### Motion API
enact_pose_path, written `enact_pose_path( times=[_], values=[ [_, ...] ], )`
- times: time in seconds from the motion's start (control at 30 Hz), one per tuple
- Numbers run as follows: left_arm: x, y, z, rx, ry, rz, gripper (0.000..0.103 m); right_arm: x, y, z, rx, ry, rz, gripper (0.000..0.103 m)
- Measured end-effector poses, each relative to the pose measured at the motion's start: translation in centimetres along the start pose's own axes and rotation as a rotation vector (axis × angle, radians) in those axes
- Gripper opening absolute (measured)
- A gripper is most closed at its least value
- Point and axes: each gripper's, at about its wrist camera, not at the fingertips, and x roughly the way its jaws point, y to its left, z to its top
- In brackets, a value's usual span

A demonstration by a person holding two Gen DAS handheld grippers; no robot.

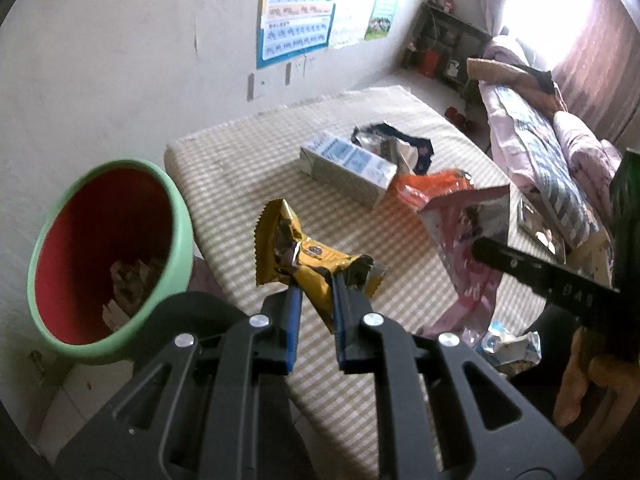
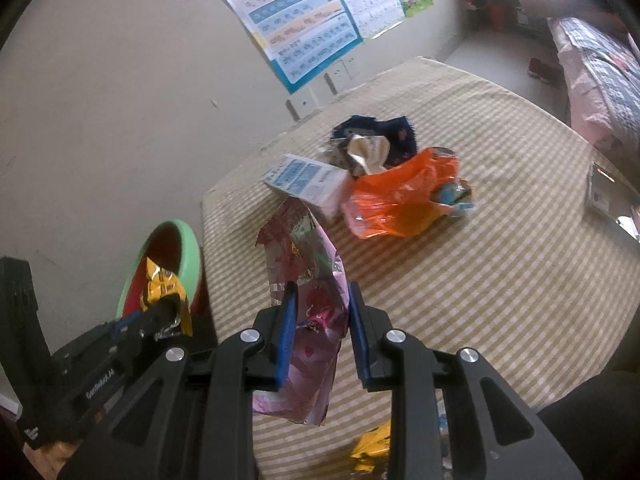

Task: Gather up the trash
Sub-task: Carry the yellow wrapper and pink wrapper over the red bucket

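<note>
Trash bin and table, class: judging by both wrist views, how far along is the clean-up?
Done: crumpled scraps already lie in the green bin. In hand: the left gripper pinches a yellow wrapper; the right gripper holds a pink bag. Left on the table: milk carton, orange bag, dark wrapper.

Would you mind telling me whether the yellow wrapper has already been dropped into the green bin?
No, the yellow wrapper is clamped in the left tool above the checked tablecloth, beside the green bin.
</note>
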Motion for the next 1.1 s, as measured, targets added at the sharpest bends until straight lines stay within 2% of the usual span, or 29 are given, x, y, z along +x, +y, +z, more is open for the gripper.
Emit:
enact_pose_path(
  times=[0.5,1.1],
  values=[
    [-1.6,4.4,0.6,-0.113,-0.053,0.024,0.013,0.5,3.6,0.5,-0.053,0.018,0.028,0.025],
    [-1.3,8.8,-0.1,-0.229,-0.055,0.036,0.013,2.7,7.1,0.3,-0.118,0.072,0.036,0.025]
  ],
)
